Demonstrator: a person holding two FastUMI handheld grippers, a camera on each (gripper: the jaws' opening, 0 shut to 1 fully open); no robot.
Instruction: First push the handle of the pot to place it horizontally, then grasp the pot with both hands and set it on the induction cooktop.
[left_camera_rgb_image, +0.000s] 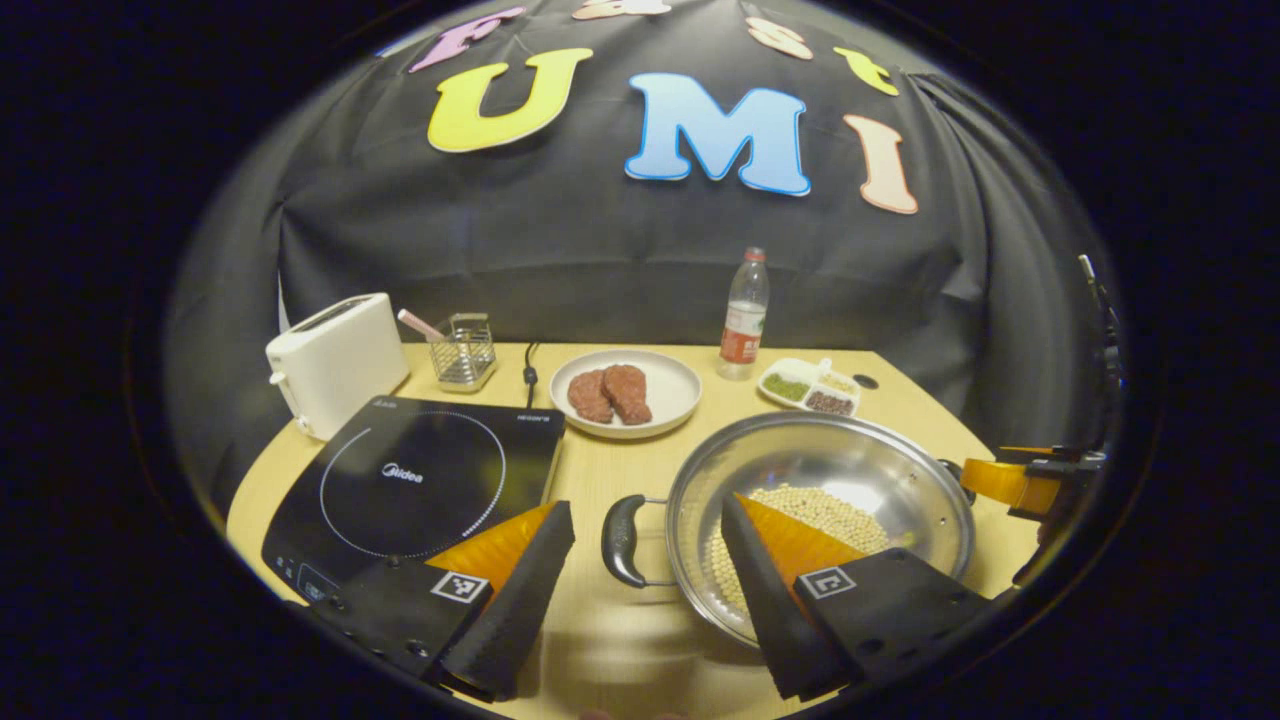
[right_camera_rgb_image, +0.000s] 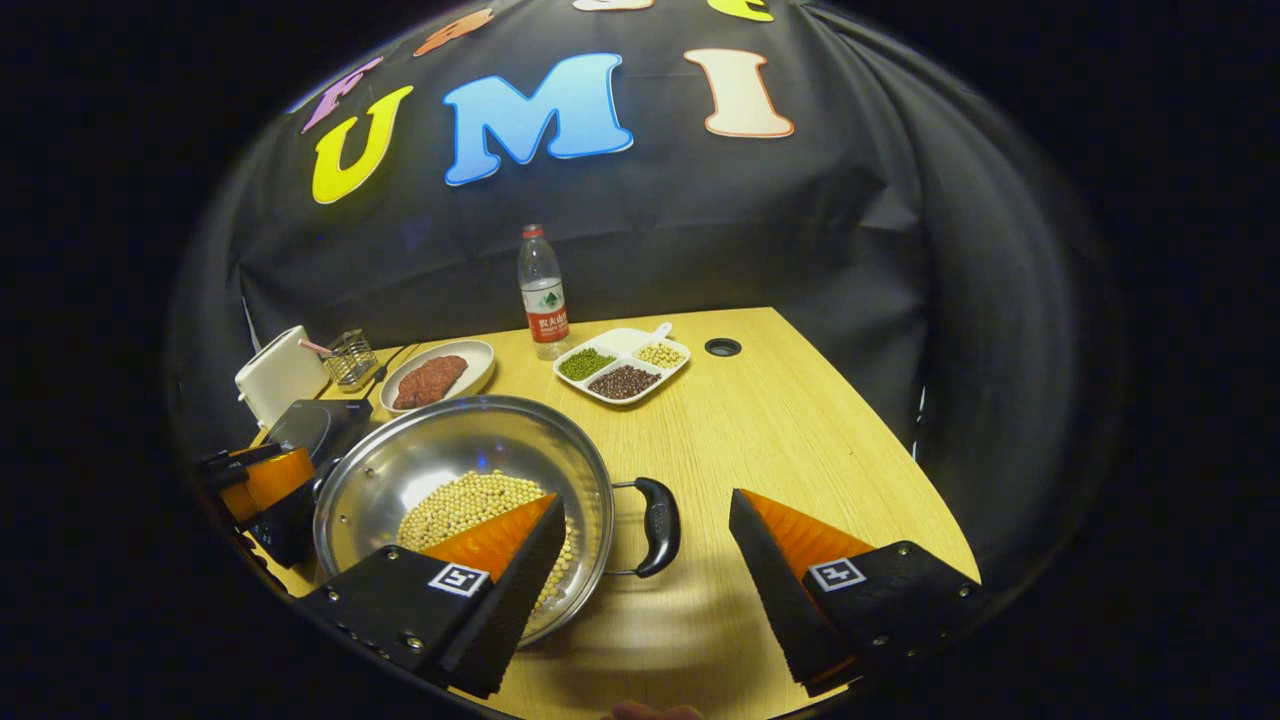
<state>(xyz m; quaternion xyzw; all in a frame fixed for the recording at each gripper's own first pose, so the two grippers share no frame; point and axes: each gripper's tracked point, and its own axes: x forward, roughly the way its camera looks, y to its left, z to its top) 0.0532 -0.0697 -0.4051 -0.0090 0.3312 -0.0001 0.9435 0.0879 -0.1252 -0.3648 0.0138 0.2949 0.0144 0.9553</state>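
Observation:
A steel pot (left_camera_rgb_image: 820, 455) holding soybeans stands on the wooden table, to the right of the black induction cooktop (left_camera_rgb_image: 420, 480). The pot's black left handle (left_camera_rgb_image: 625, 540) lies between the fingers of my left gripper (left_camera_rgb_image: 645, 505), which is open; its right finger reaches over the pot's rim. In the right gripper view the pot (right_camera_rgb_image: 470, 435) sits at the left, and its black right handle (right_camera_rgb_image: 655, 525) lies between the fingers of my open right gripper (right_camera_rgb_image: 643, 498). The right gripper (left_camera_rgb_image: 1010, 482) shows beyond the pot's far side, the left gripper (right_camera_rgb_image: 255, 480) by the cooktop (right_camera_rgb_image: 315, 425).
Along the back stand a white toaster (left_camera_rgb_image: 335, 360), a wire basket (left_camera_rgb_image: 462, 350), a plate with two pieces of meat (left_camera_rgb_image: 670, 385), a water bottle (left_camera_rgb_image: 745, 315) and a divided dish of beans (left_camera_rgb_image: 810, 387). Bare tabletop (right_camera_rgb_image: 800, 430) lies right of the pot.

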